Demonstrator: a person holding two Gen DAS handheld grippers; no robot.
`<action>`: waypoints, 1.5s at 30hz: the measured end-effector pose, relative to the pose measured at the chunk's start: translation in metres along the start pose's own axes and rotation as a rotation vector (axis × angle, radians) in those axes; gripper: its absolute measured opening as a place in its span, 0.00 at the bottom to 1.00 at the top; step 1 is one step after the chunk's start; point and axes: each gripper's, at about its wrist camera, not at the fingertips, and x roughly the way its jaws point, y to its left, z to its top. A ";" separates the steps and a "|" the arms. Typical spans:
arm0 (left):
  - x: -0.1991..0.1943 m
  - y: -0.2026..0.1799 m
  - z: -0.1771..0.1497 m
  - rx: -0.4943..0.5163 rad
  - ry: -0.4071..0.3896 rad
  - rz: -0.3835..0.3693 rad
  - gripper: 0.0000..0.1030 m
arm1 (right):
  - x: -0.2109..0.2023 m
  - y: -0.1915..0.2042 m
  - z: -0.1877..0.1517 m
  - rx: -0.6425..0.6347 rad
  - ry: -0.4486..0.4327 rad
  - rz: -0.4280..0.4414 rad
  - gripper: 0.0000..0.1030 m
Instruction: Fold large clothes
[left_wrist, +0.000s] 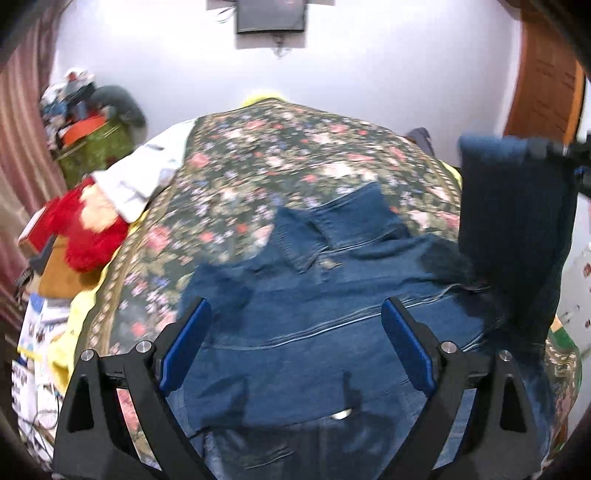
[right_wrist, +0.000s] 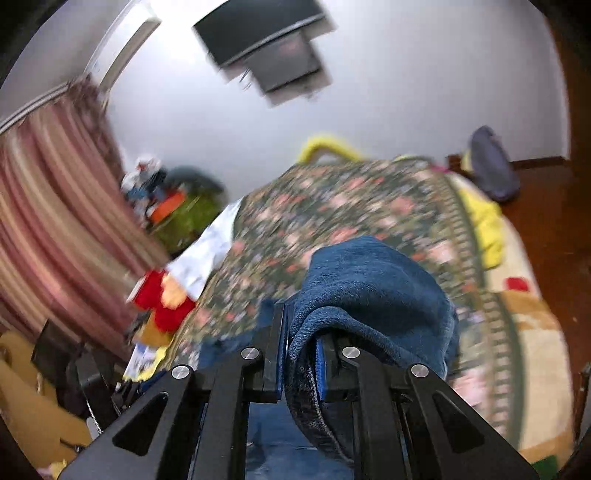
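A large blue denim garment (left_wrist: 314, 332) is spread over the near end of a floral-patterned bedspread (left_wrist: 295, 155), and one thick fold of it is clamped in the right gripper (right_wrist: 301, 354) and lifted at the right. The left gripper (left_wrist: 295, 347) is held wide open and empty above the cloth. The denim is judged heavy, soft and fairly stiff at its seams, best taken at a hem or corner.

Blue denim garment (left_wrist: 314, 302) spread on the bed, one corner lifted upward
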 end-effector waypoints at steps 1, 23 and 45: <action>0.000 0.007 -0.003 -0.013 0.007 0.003 0.91 | 0.013 0.009 -0.007 -0.010 0.030 0.014 0.10; 0.010 0.035 -0.051 -0.125 0.133 -0.008 0.91 | 0.145 0.012 -0.156 -0.081 0.686 -0.032 0.11; 0.074 -0.150 0.004 0.321 0.192 -0.096 0.91 | 0.024 -0.099 -0.086 -0.069 0.395 -0.247 0.11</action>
